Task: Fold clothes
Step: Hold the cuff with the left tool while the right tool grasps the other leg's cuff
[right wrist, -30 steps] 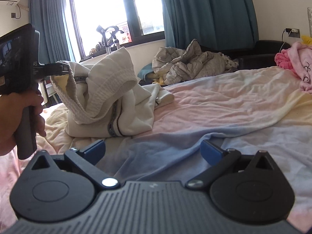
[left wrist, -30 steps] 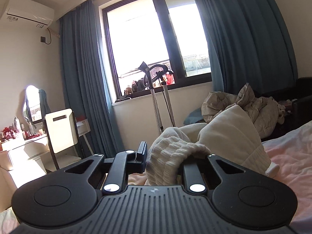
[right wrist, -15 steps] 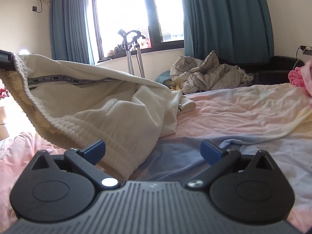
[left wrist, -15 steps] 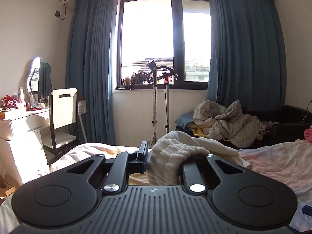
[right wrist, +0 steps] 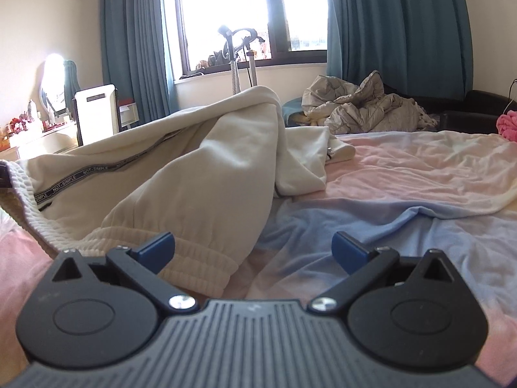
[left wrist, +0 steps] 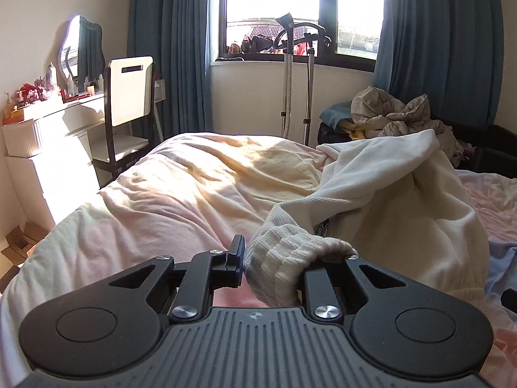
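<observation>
A cream sweatshirt (left wrist: 397,203) with a ribbed hem lies partly raised on the bed. My left gripper (left wrist: 274,265) is shut on the ribbed hem (left wrist: 284,252), holding it low over the sheet. In the right wrist view the same sweatshirt (right wrist: 200,174) stretches from the far left toward the bed's middle, its ribbed edge (right wrist: 190,258) lying just in front of my left fingertip. My right gripper (right wrist: 253,249) is open and empty, low over the sheet. Its blue fingertips (right wrist: 347,247) are wide apart.
The bed (left wrist: 181,187) has a pink, yellow and blue sheet (right wrist: 404,200). A crumpled grey duvet (right wrist: 365,110) lies on a dark sofa behind it. A white chair (left wrist: 129,90) and dresser (left wrist: 48,135) stand left. A garment steamer stand (left wrist: 290,74) is by the window. Something pink (right wrist: 507,123) is far right.
My left gripper has dropped down with the hem, from window height to near the sheet. The sweatshirt has spread lower across the bed. My right gripper stays open, closer to the ribbed edge.
</observation>
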Available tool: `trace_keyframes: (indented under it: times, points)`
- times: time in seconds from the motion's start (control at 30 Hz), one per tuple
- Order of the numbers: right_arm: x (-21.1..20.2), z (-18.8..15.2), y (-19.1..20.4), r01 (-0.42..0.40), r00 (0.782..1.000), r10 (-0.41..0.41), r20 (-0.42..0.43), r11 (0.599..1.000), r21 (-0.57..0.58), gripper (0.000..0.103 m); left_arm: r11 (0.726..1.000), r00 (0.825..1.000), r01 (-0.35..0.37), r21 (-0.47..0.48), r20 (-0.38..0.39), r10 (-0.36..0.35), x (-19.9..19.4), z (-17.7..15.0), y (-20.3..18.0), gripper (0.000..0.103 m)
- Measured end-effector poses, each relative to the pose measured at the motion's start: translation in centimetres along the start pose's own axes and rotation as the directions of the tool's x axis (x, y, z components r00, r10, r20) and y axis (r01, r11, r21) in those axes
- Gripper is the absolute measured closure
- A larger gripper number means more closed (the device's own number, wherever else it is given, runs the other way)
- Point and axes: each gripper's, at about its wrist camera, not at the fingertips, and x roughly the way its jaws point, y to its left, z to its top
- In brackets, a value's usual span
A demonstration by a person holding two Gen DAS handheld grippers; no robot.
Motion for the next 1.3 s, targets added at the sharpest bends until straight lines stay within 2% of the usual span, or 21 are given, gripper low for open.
trace_keyframes:
  times: [0.17, 0.23, 0.3, 0.37, 0.47, 0.5, 0.6, 0.67, 0.73, 0.77, 0.8, 0.83, 0.9, 1.0, 1.07, 1.17, 1.23, 1.3]
  points:
    - [0.9, -0.6, 1.0, -0.027, 1.0, 0.026, -0.012, 0.999, -0.025, 0.001, 1.0, 1.0, 0.01, 0.006, -0.02, -0.01, 0.5, -0.2, 0.2, 0.081]
    - [1.4, -0.8, 1.3, -0.035, 0.999, 0.034, -0.032, 0.999, -0.033, 0.007, 1.0, 1.0, -0.004, 0.007, -0.028, 0.004, 0.5, -0.2, -0.1, 0.072]
    - [1.9, -0.9, 1.4, -0.028, 0.999, 0.026, -0.042, 0.998, -0.053, 0.014, 1.0, 0.999, -0.023, 0.009, -0.032, 0.023, 0.4, -0.3, -0.3, 0.053]
    - [2.5, -0.9, 1.4, -0.033, 0.998, 0.03, -0.049, 0.997, -0.065, 0.014, 0.999, 0.999, -0.04, 0.014, -0.034, 0.041, 0.3, -0.4, -0.2, 0.047]
    - [3.6, -1.0, 1.2, -0.053, 0.996, 0.047, -0.08, 0.996, -0.069, 0.016, 0.998, 0.997, -0.051, 0.024, -0.052, 0.053, 0.5, -0.5, -0.4, 0.047]
    - [3.7, -1.0, 1.2, -0.077, 0.993, 0.072, -0.098, 0.995, -0.056, 0.02, 0.998, 0.997, -0.056, 0.032, -0.051, 0.057, 0.6, -0.5, -0.6, 0.047]
    - [3.5, -0.8, 2.0, -0.147, 0.977, 0.139, -0.162, 0.988, -0.043, 0.021, 0.997, 0.997, -0.06, 0.056, -0.042, 0.062, 0.8, -0.5, -1.0, 0.047]
    - [3.2, -1.2, 3.0, -0.16, 0.972, 0.144, -0.187, 0.984, -0.075, 0.021, 0.997, 0.997, -0.061, 0.053, -0.04, 0.063, 1.0, -0.4, -1.0, 0.047]
    - [3.6, -1.8, 3.6, -0.141, 0.969, 0.112, -0.219, 0.983, -0.121, 0.023, 0.997, 0.997, -0.068, 0.047, -0.036, 0.07, 1.2, -0.4, -1.1, 0.047]
    - [4.1, -2.0, 3.6, -0.125, 0.968, 0.09, -0.235, 0.983, -0.137, 0.027, 0.996, 0.997, -0.071, 0.045, -0.035, 0.073, 1.3, -0.3, -1.1, 0.047]
    - [4.7, -2.2, 3.5, -0.108, 0.966, 0.067, -0.251, 0.982, -0.153, 0.043, 0.996, 0.997, -0.074, 0.046, -0.035, 0.075, 1.4, -0.3, -1.2, 0.047]
    - [4.8, -2.1, 3.2, -0.102, 0.967, 0.066, -0.246, 0.985, -0.136, 0.05, 0.996, 0.996, -0.076, 0.048, -0.035, 0.078, 1.6, -0.4, -1.2, 0.047]
    - [4.9, -2.0, 2.5, -0.089, 0.97, 0.064, -0.233, 0.991, -0.099, 0.054, 0.995, 0.995, -0.084, 0.051, -0.041, 0.086, 2.0, -0.4, -1.4, 0.047]
    - [4.5, -1.6, 1.7, -0.059, 0.98, 0.046, -0.193, 0.997, -0.058, 0.082, 0.995, 0.995, -0.078, 0.059, -0.051, 0.081, 2.2, -0.4, -1.7, 0.047]
    - [3.4, -0.6, 1.2, -0.031, 0.994, 0.028, -0.109, 0.999, -0.028, 0.085, 0.995, 0.996, -0.073, 0.074, -0.052, 0.077, 2.1, -0.5, -2.0, 0.047]
    - [1.7, 0.6, 0.3, 0.009, 1.0, -0.009, 0.006, 1.0, 0.022, 0.087, 0.994, 0.996, -0.057, 0.094, -0.065, 0.063, 2.1, -0.8, -2.6, 0.047]
    - [0.9, 1.1, -0.3, 0.029, 0.998, -0.032, 0.056, 0.998, 0.051, 0.088, 0.994, 0.996, -0.043, 0.105, -0.074, 0.051, 2.2, -1.1, -3.0, 0.047]
    - [1.4, 1.1, -0.6, 0.061, 0.997, -0.064, 0.044, 0.997, 0.055, 0.088, 0.992, 0.996, -0.034, 0.12, -0.081, 0.043, 2.3, -1.4, -3.5, 0.047]
